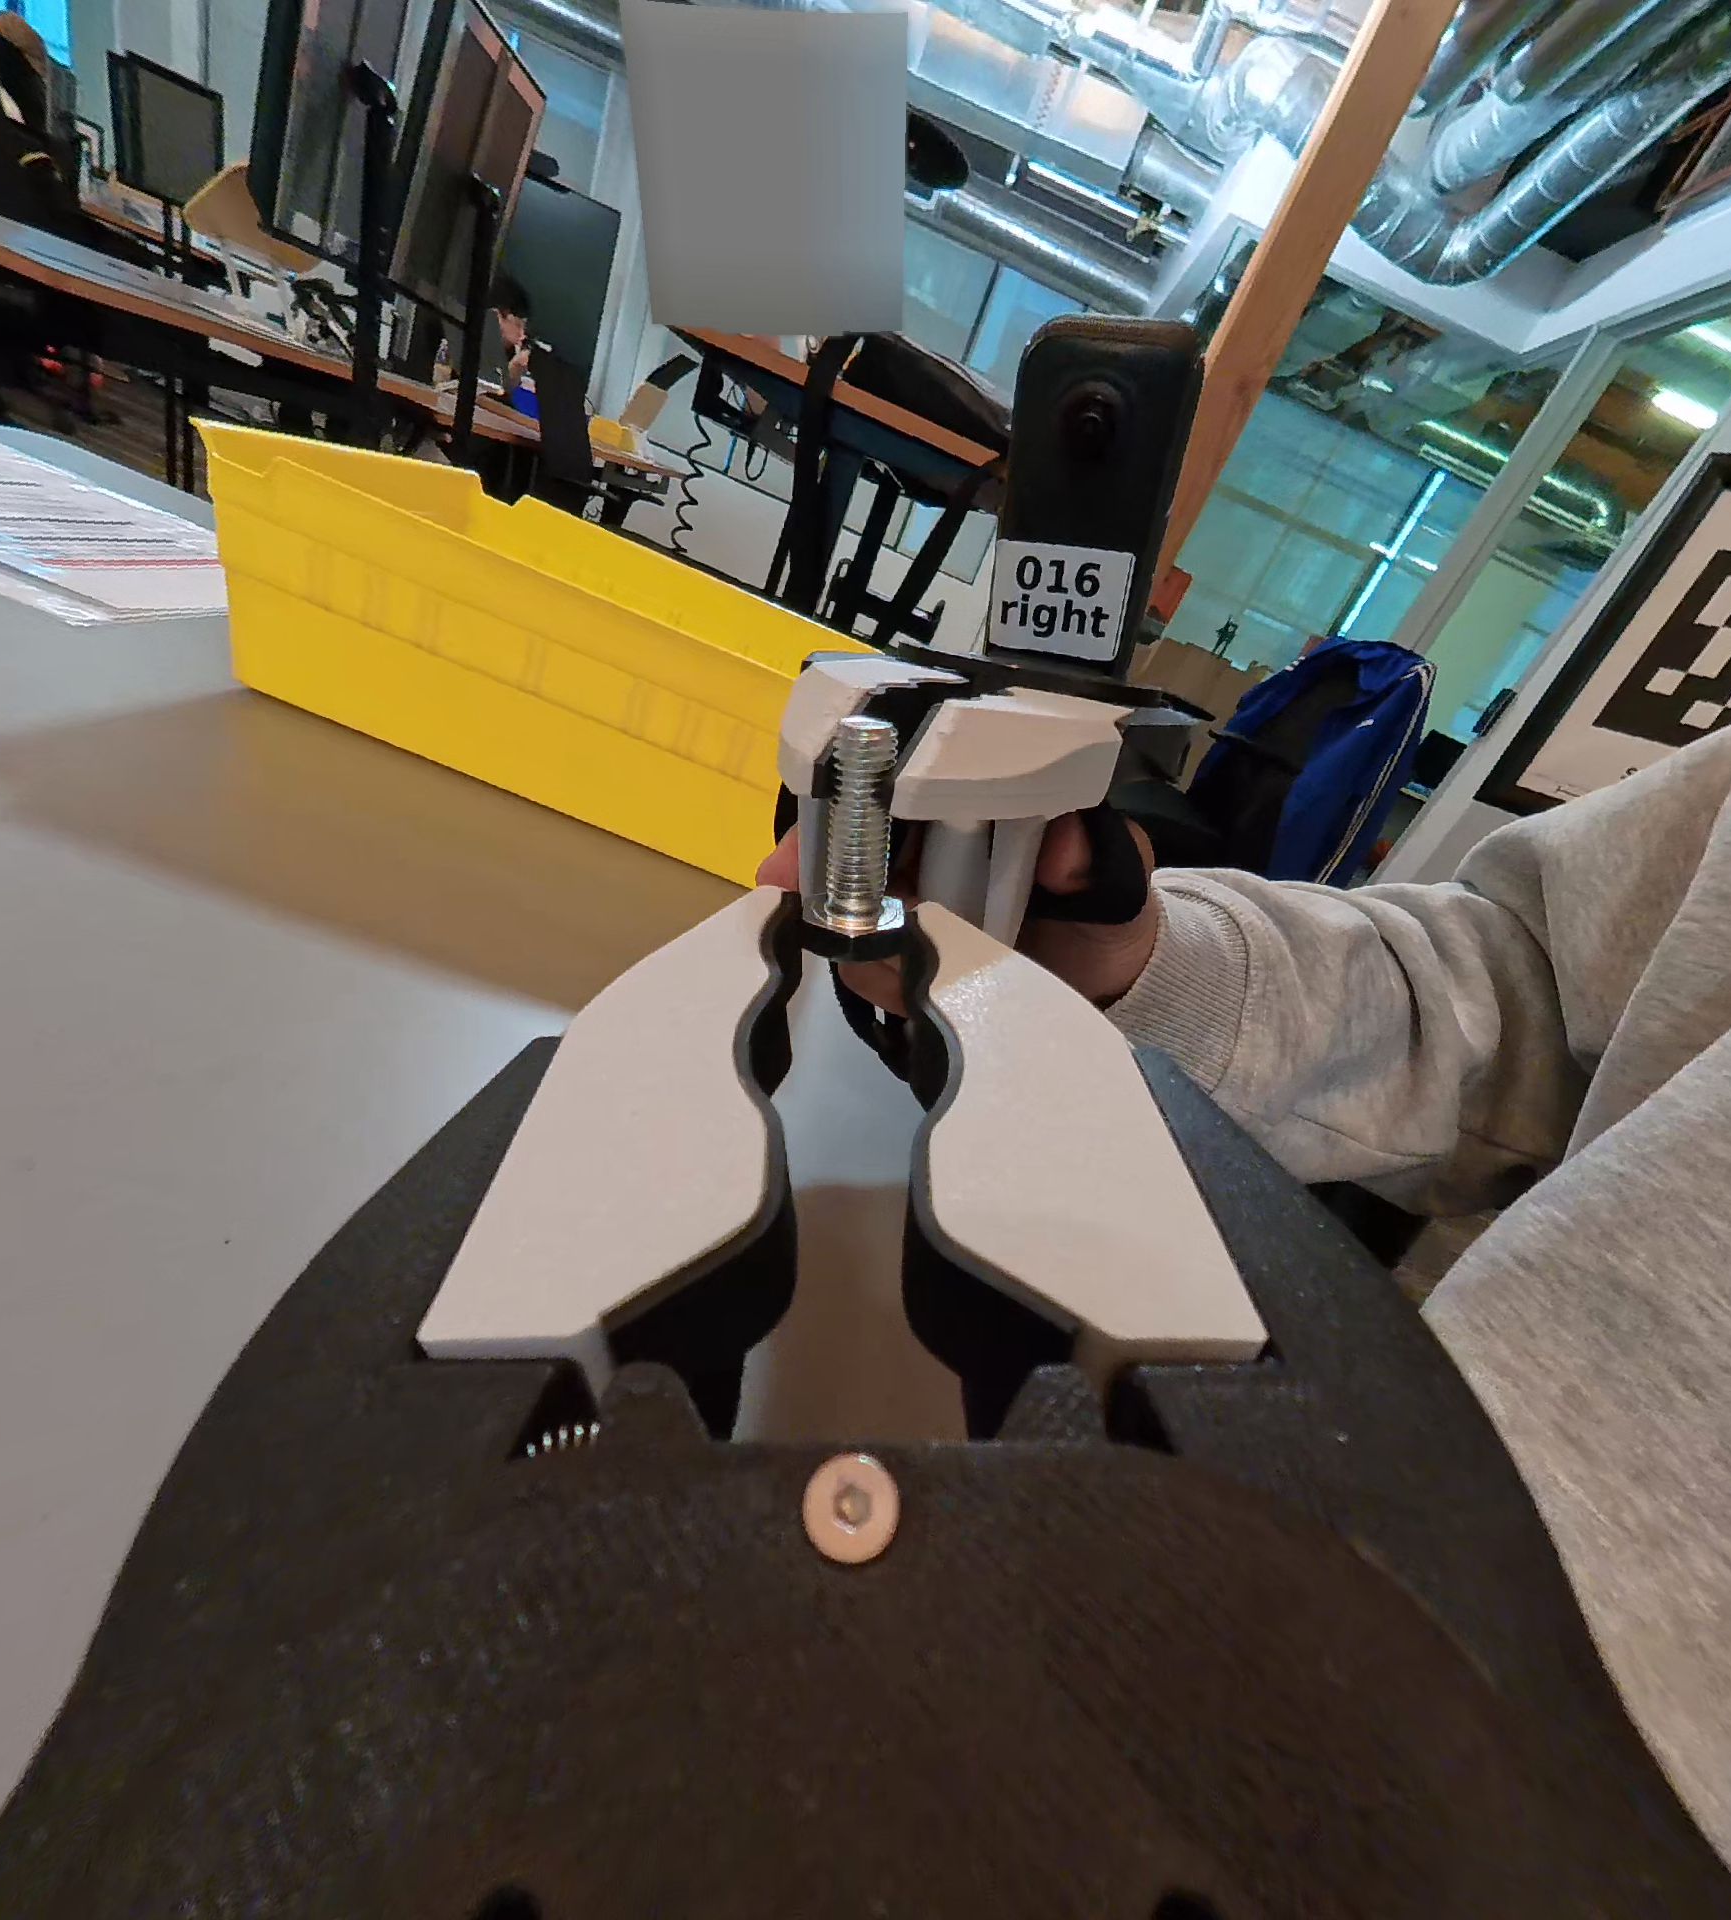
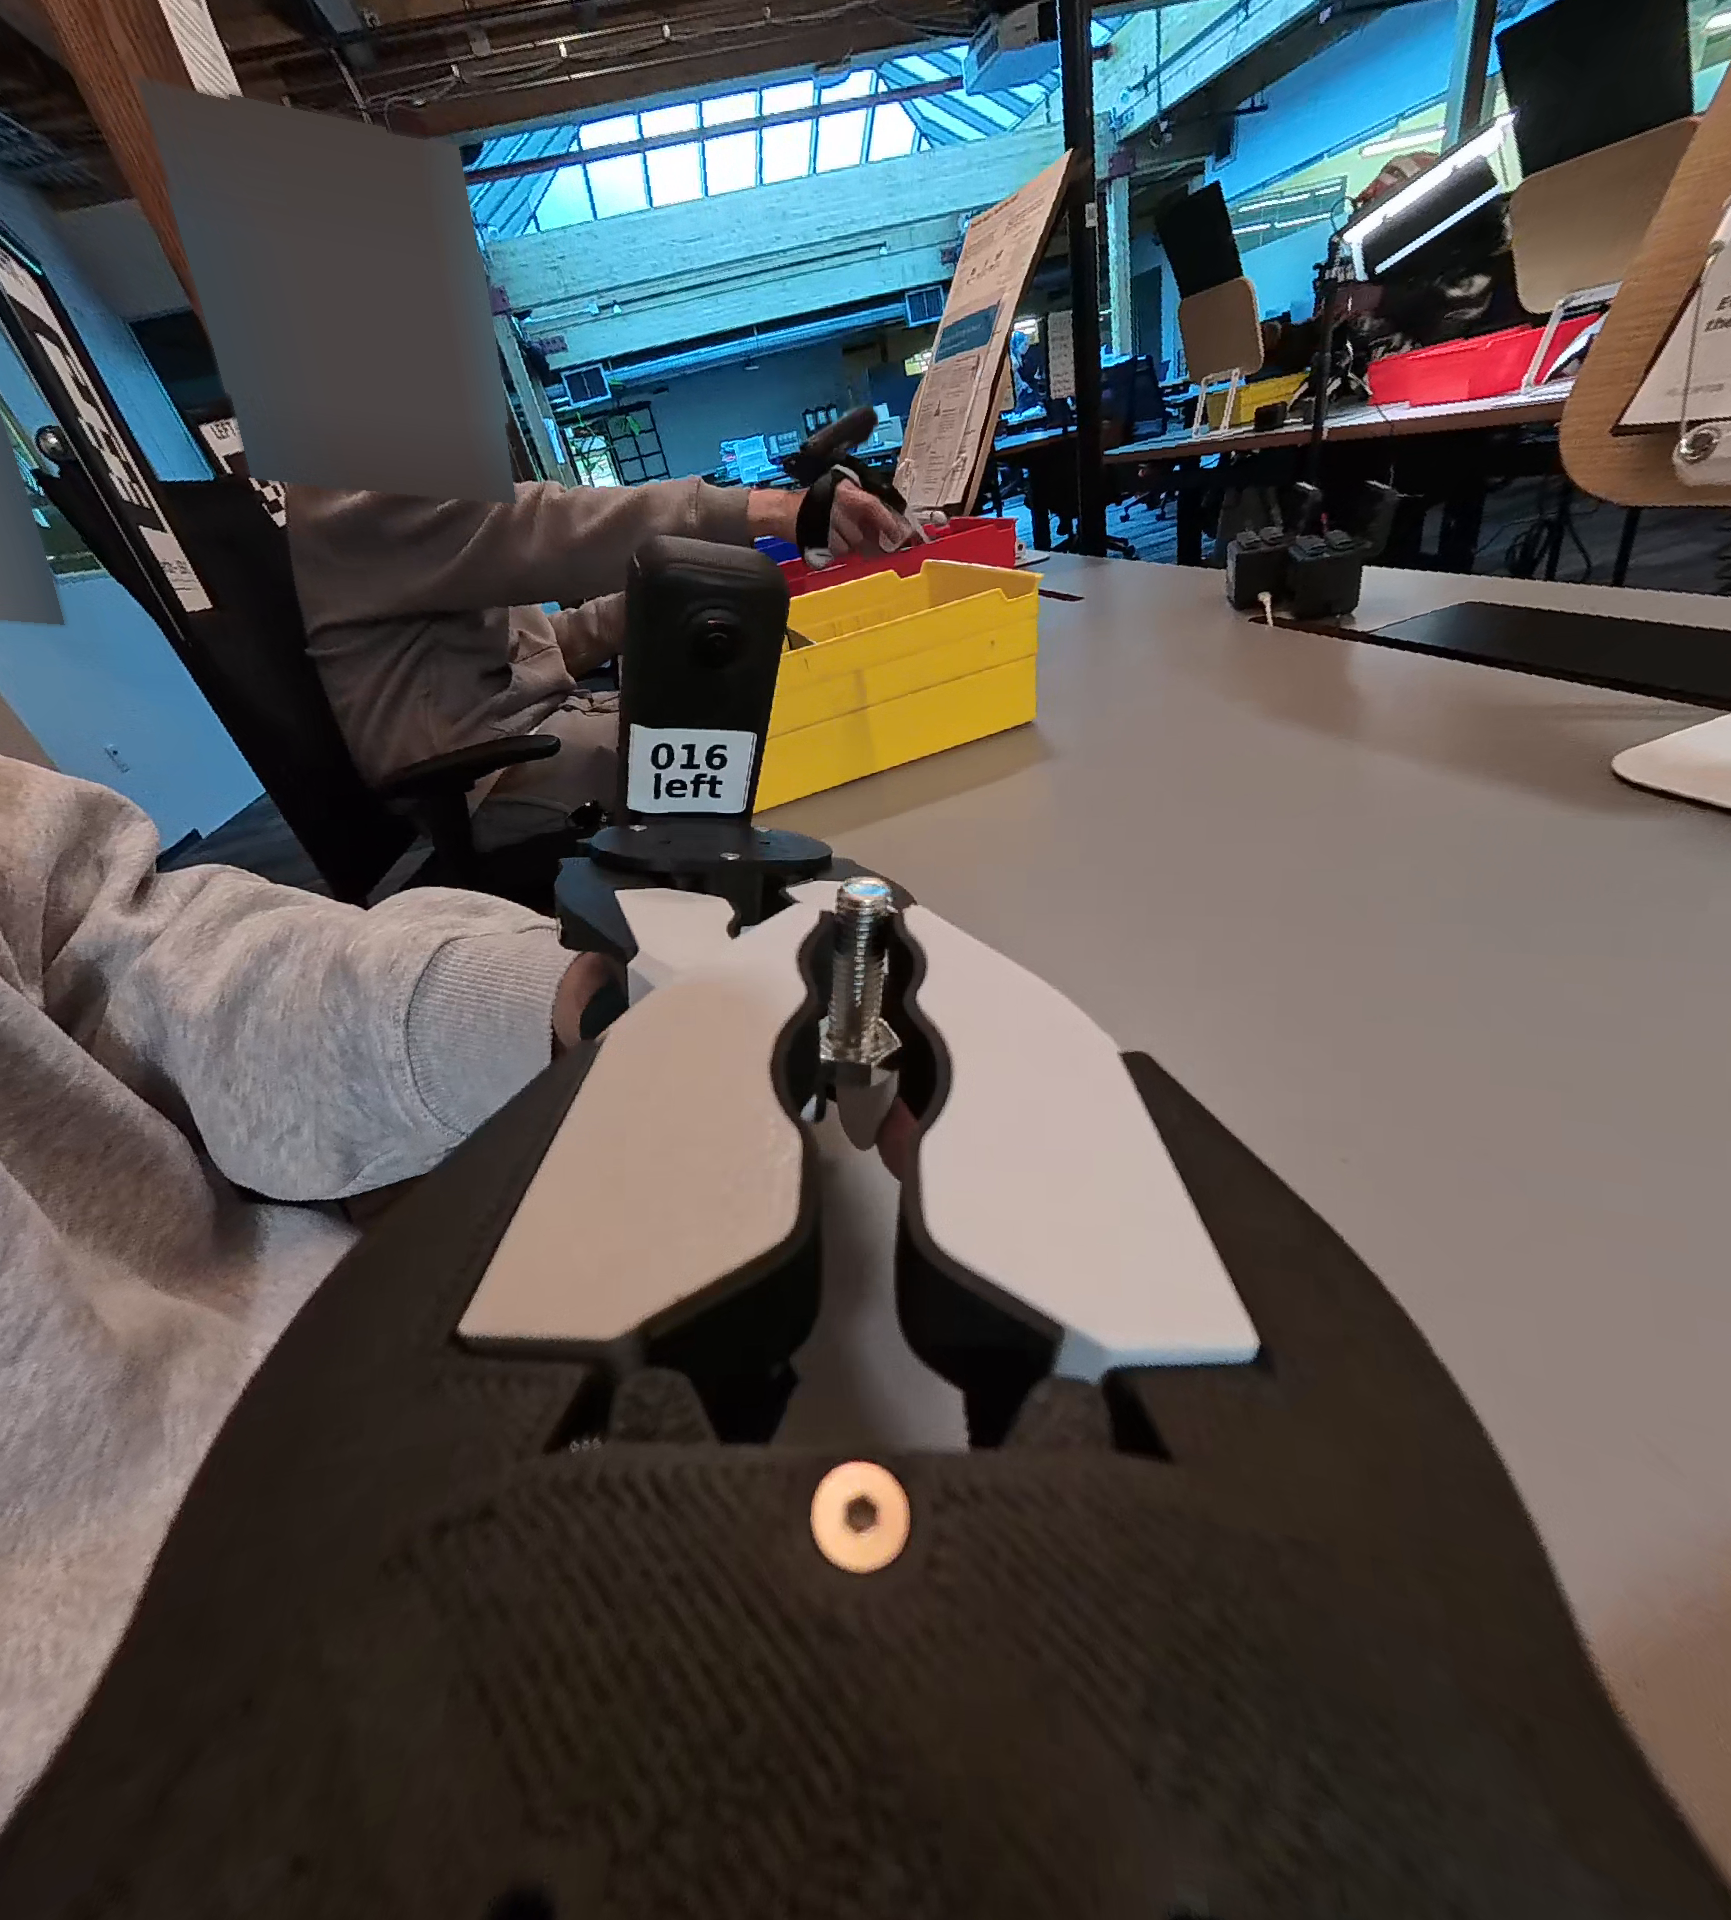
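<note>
A silver threaded bolt [image 1: 856, 831] stands upright above the grey table, held between both grippers. My left gripper [image 1: 853, 930] is shut on the hex piece at the bolt's lower end, with its black pads around it. My right gripper [image 1: 845, 748] comes in from the far side and is shut on the top of the thread. In the right wrist view my right gripper [image 2: 863, 935] is closed around the bolt [image 2: 859, 977], and the hex piece [image 2: 856, 1044] shows just below its tips. The left gripper's camera housing [image 2: 700, 665] stands behind it.
A yellow bin [image 1: 487, 644] sits on the grey table [image 1: 113, 1039]; it also shows in the right wrist view [image 2: 902, 665] beside a red bin [image 2: 902, 551], where another person's hand [image 2: 840, 514] reaches. A grey sleeve [image 1: 1412, 987] is at the right. A black mat [image 2: 1567, 644] lies far right.
</note>
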Motion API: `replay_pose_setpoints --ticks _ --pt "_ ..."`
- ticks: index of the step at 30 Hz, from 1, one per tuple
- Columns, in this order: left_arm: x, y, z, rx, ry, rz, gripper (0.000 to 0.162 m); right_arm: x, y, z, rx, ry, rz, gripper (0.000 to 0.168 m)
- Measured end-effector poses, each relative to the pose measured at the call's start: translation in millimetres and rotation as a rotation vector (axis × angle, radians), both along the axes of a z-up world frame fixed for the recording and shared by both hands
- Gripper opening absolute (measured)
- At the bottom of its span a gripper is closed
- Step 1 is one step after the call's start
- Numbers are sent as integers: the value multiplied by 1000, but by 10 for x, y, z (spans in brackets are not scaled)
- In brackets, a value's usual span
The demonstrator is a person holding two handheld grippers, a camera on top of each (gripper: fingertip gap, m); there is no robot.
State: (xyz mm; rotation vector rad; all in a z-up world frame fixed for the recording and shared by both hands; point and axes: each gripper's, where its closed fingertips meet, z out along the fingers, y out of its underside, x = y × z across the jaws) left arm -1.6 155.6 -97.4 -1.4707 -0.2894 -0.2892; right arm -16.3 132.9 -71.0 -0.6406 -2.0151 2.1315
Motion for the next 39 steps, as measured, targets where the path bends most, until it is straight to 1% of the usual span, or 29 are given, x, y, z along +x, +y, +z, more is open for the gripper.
replay_pose_setpoints --ticks 6,9,12,16,19,21,25,30,33,36,38,39 --pt "-17 -7 10 -1 18 15 18 -11 0 10 -3 33 -21 10" --pt "-41 -23 41 16 13 30 17 -35 18 3 -2 36 -40 16" --pt "-105 -76 102 43 -2 59 17 -70 68 19 -25 32 -62 17" --pt "-270 -231 189 66 6 136 17 -171 152 -24 -41 0 -113 19" --pt "-460 -452 240 72 28 225 18 -278 147 -93 -27 -18 -162 18" --pt "-598 -636 268 76 39 289 18 -342 74 -118 -14 -21 -179 17" --pt "-834 -999 276 53 75 406 18 -405 -198 -177 40 -11 -157 16" --pt "-1030 -1332 263 41 86 496 18 -570 -504 -171 172 90 -151 15" --pt "-1114 -1461 291 66 66 538 18 -782 -704 -173 292 152 -134 17" --pt "-1159 -1549 306 58 91 570 18 -1063 -927 -224 405 189 -122 21" --pt "-1199 -1618 310 45 114 598 18 -1297 -1070 -250 409 168 -145 25" --pt "-1224 -1658 312 40 122 616 18 -1455 -1121 -241 374 155 -189 31"
